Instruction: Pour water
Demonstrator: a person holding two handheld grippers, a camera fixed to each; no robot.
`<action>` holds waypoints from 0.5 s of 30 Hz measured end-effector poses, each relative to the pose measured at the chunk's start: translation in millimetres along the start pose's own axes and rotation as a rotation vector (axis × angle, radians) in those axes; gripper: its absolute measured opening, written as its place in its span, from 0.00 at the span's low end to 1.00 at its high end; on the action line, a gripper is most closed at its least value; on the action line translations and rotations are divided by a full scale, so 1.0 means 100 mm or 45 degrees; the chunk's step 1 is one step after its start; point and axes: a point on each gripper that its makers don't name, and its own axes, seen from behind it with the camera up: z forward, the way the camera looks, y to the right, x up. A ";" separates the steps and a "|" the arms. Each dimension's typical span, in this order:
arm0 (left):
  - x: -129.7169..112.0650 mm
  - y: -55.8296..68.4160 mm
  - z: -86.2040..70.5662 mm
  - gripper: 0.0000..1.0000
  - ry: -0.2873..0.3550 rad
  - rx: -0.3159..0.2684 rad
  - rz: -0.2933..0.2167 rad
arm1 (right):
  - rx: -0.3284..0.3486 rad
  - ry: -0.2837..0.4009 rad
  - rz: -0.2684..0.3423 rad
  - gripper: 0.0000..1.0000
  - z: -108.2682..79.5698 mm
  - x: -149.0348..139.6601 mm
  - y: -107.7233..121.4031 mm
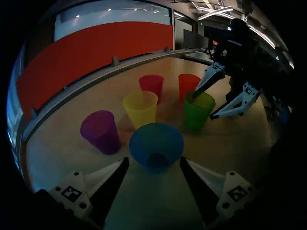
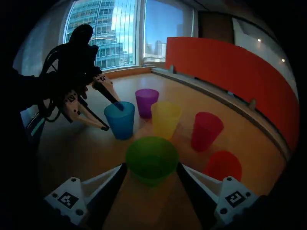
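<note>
Several coloured plastic cups stand on a wooden table [image 1: 230, 142]. A blue cup [image 1: 155, 147] sits between the fingers of my left gripper [image 1: 153, 161], whose tips flank its rim; I cannot tell if they touch. My right gripper [image 2: 151, 165] brackets a green cup [image 2: 151, 159] the same way. Each view shows the other gripper straddling its cup: the right gripper [image 1: 202, 106] at the green cup [image 1: 198, 109], the left gripper [image 2: 114, 117] at the blue cup [image 2: 121, 120]. Both cups appear to rest upright on the table. No water shows in any cup.
Between the two held cups stand a yellow cup [image 1: 140, 108], a purple cup [image 1: 100, 131], a red cup [image 1: 151, 86] and an orange cup [image 1: 188, 85]. A raised ledge [image 1: 115, 67] and an orange wall panel [image 1: 96, 50] border the table. Dark hands [image 2: 46, 88] hold the grippers.
</note>
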 end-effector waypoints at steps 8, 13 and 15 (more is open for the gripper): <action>-0.05 -0.03 -0.20 0.99 0.025 0.055 -0.037 | -0.042 0.010 0.019 1.00 -0.22 -0.06 0.01; -0.07 -0.07 -0.33 0.99 0.044 0.104 -0.068 | -0.078 0.024 0.034 0.99 -0.37 -0.08 0.04; -0.07 -0.09 -0.38 0.99 0.050 0.125 -0.081 | -0.092 0.032 0.039 0.99 -0.42 -0.07 0.06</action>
